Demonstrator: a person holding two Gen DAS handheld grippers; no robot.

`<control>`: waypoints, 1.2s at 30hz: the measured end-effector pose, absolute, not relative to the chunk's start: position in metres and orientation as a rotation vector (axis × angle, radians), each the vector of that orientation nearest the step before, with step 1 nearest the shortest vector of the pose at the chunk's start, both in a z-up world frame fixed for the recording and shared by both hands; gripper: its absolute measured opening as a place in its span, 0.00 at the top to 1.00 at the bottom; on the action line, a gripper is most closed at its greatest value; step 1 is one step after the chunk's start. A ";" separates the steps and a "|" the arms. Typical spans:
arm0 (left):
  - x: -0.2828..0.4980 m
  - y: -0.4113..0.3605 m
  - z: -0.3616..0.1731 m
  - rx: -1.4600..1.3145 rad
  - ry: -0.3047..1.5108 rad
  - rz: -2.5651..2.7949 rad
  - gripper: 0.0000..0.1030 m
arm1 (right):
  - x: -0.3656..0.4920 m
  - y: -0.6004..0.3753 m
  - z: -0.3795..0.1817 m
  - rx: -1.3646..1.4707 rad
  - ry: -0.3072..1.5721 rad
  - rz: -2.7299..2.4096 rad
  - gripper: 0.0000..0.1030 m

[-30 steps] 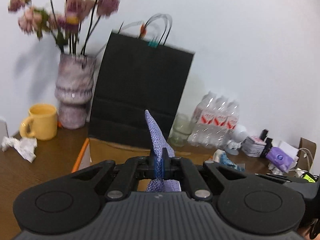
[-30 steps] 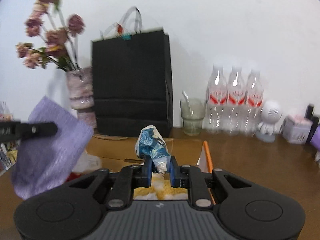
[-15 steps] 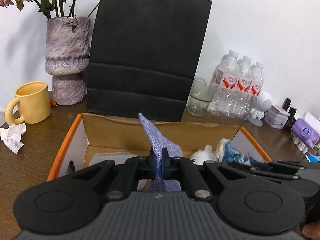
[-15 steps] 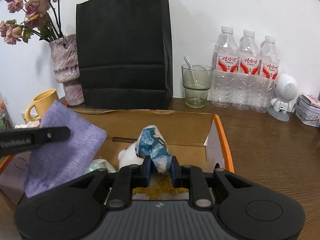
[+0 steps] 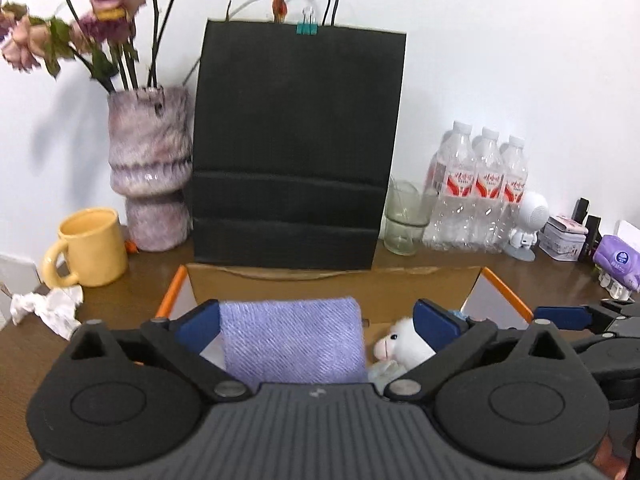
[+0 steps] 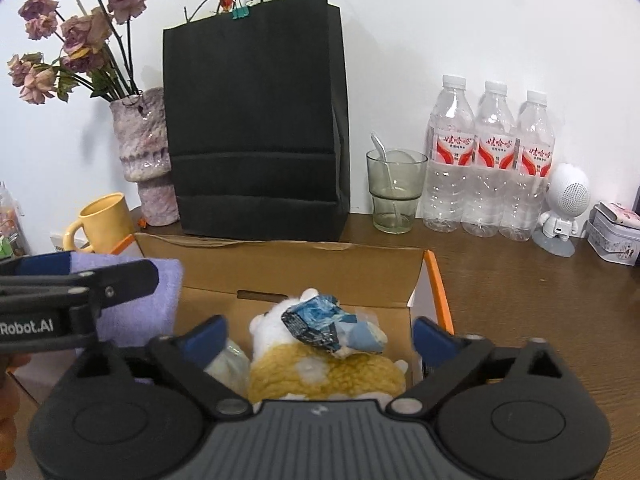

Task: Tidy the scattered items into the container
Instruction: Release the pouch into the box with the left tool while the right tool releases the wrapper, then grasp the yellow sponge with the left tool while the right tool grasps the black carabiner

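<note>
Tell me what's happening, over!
Left gripper open, purple cloth loose between its fingers, over the box. Right gripper open, blue wrapper on the plush toy. Nothing in the way.

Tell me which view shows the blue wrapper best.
The right wrist view: the wrapper lies in full sight on the plush toy inside the box. In the left wrist view a finger hides nearly all of it.

Black bag [image 5: 296, 152] (clipped shut) beside vase [image 5: 150, 172].
</note>
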State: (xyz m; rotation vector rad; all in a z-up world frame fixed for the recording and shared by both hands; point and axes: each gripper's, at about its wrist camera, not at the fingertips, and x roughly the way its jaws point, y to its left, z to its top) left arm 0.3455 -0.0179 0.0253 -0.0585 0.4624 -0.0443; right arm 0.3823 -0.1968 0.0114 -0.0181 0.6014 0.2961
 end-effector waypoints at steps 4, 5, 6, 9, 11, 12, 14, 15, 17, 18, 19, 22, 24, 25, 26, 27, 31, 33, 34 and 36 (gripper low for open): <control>0.342 -0.020 0.029 -0.047 0.457 -0.041 0.00 | 0.377 -0.195 0.016 -0.033 0.596 0.292 0.00; 0.341 -0.020 0.030 -0.050 0.456 -0.043 0.00 | 0.375 -0.194 0.017 -0.035 0.594 0.291 0.00; 0.340 -0.020 0.031 -0.054 0.453 -0.046 0.00 | 0.374 -0.194 0.019 -0.038 0.591 0.290 0.00; 0.333 -0.020 0.036 -0.063 0.438 -0.043 0.00 | 0.368 -0.194 0.023 -0.043 0.582 0.284 0.00; 0.324 -0.019 0.041 -0.072 0.420 -0.038 0.00 | 0.361 -0.195 0.026 -0.050 0.575 0.279 0.00; 0.319 -0.019 0.044 -0.079 0.409 -0.041 0.00 | 0.356 -0.195 0.028 -0.056 0.569 0.275 0.00; 0.305 -0.017 0.051 -0.088 0.386 -0.048 0.00 | 0.344 -0.196 0.034 -0.057 0.548 0.267 0.00; 0.298 -0.016 0.053 -0.092 0.377 -0.047 0.00 | 0.335 -0.197 0.038 -0.055 0.537 0.268 0.00; 0.281 -0.012 0.059 -0.100 0.357 -0.048 0.00 | 0.319 -0.198 0.043 -0.055 0.519 0.269 0.00; 0.273 -0.011 0.061 -0.104 0.350 -0.050 0.00 | 0.310 -0.199 0.045 -0.057 0.508 0.268 0.00; 0.264 -0.009 0.062 -0.106 0.342 -0.051 0.00 | 0.300 -0.199 0.048 -0.061 0.497 0.269 0.00; 0.237 -0.004 0.067 -0.097 0.323 -0.049 0.00 | 0.271 -0.203 0.054 -0.065 0.471 0.269 0.00; 0.218 -0.001 0.069 -0.084 0.318 -0.047 0.00 | 0.250 -0.206 0.056 -0.067 0.456 0.268 0.00; 0.210 0.000 0.069 -0.079 0.317 -0.048 0.00 | 0.241 -0.207 0.056 -0.069 0.450 0.269 0.00; 0.200 0.002 0.068 -0.074 0.318 -0.048 0.00 | 0.231 -0.208 0.056 -0.070 0.446 0.271 0.00; 0.193 0.004 0.067 -0.068 0.320 -0.047 0.00 | 0.220 -0.209 0.055 -0.070 0.444 0.275 0.00; 0.166 0.012 0.058 -0.053 0.336 -0.035 0.00 | 0.187 -0.211 0.045 -0.071 0.454 0.284 0.00; 0.154 0.017 0.052 -0.054 0.348 -0.030 0.00 | 0.173 -0.212 0.039 -0.070 0.466 0.286 0.00; 0.149 0.019 0.049 -0.055 0.355 -0.030 0.00 | 0.168 -0.213 0.036 -0.067 0.474 0.288 0.00; 0.139 0.022 0.043 -0.059 0.370 -0.027 0.00 | 0.159 -0.213 0.030 -0.066 0.488 0.289 0.00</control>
